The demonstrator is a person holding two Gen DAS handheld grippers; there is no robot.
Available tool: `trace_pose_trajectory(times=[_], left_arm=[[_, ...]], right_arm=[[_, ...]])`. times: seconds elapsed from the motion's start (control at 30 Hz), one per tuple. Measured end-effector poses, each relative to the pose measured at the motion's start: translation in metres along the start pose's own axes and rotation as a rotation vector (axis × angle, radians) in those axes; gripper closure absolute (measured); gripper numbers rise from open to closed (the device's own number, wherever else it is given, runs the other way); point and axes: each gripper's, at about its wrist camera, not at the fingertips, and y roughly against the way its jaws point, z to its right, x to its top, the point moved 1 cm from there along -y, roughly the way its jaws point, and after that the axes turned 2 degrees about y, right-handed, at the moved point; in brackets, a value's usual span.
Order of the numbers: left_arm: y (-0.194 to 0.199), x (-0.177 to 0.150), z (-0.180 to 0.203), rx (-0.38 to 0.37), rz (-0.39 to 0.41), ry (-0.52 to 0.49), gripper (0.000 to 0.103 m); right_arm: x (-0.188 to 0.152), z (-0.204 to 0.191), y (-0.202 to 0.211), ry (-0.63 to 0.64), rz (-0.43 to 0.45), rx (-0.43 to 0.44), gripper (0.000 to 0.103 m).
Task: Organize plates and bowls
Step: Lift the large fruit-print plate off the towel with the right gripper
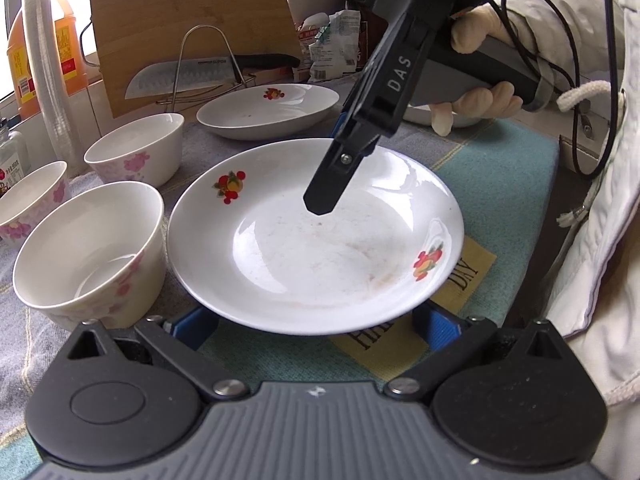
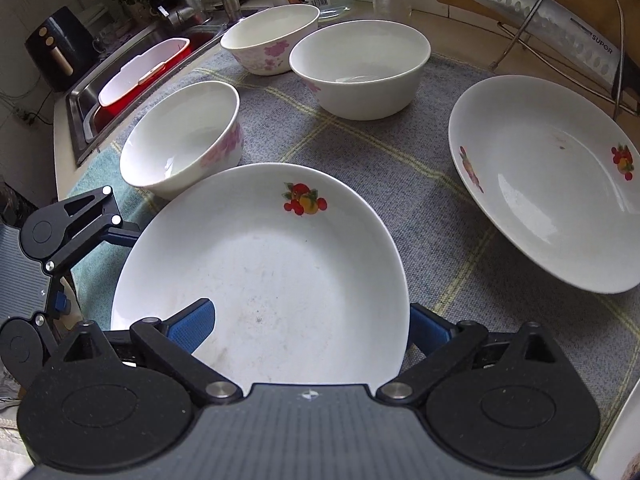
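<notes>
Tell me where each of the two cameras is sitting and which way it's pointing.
Left wrist: sits on the left gripper, looks across the near plate toward the cutting board; shows the right gripper and gloved hand.
Right wrist: sits on the right gripper, looks over that plate toward the sink; shows the left gripper.
Shared: near plate, far plate, three bowls, knife.

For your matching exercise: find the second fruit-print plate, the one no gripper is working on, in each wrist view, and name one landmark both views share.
Left wrist view: the second plate lies at upper centre, behind the near plate.
Right wrist view: the same plate fills the right edge, apart from the near plate.
Shared landmark: the knife on its wire stand, just beyond that plate.
</notes>
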Motion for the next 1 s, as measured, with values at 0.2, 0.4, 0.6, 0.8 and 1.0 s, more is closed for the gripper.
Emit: trace_pose_trajectory(times=[0.2, 0.4, 0.6, 0.8, 1.0], left_arm=[[0.001, 0.001, -0.002, 0.006, 0.006, -0.008, 0.001], [0.002, 0.001, -0.001, 0.004, 0.012, -0.007, 0.001], [0.002, 0.001, -0.002, 0.002, 0.014, -0.010, 0.001], [0.001, 0.000, -0.001, 0.000, 0.016, -0.011, 0.001], [0.001, 0.001, -0.001, 0.001, 0.016, -0.008, 0.001]], right_arm=[[0.006, 0.002, 0.001, -0.022, -0.015, 0.023, 0.011], [0.010, 0.006, 0.000, -0.047, -0.035, 0.030, 0.012], [0.014, 0.010, 0.000, -0.090, -0.052, 0.049, 0.012], [0.017, 0.010, -0.001, -0.096, -0.066, 0.045, 0.012], [0.018, 0.008, -0.002, -0.095, -0.073, 0.040, 0.012]])
